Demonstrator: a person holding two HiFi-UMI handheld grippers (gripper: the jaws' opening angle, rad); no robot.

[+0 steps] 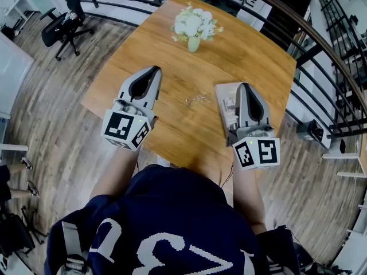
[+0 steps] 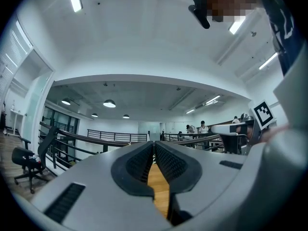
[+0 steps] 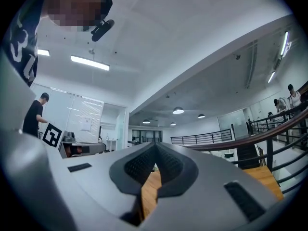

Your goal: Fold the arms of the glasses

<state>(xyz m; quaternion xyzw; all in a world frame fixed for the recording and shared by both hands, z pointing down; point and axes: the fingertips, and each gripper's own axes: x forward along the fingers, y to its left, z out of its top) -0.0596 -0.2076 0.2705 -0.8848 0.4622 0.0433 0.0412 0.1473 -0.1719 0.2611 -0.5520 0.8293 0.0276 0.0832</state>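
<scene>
Glasses are too small to read.

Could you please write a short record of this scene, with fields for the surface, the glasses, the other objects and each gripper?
surface: wooden table
glasses: glasses lie on the table between the two grippers, held by neither; too small to tell whether the arms are folded
other objects: vase of white flowers at the far side; grey flat object partly hidden by the right gripper
left gripper: jaws together, nothing between them
right gripper: jaws together, nothing between them
</scene>
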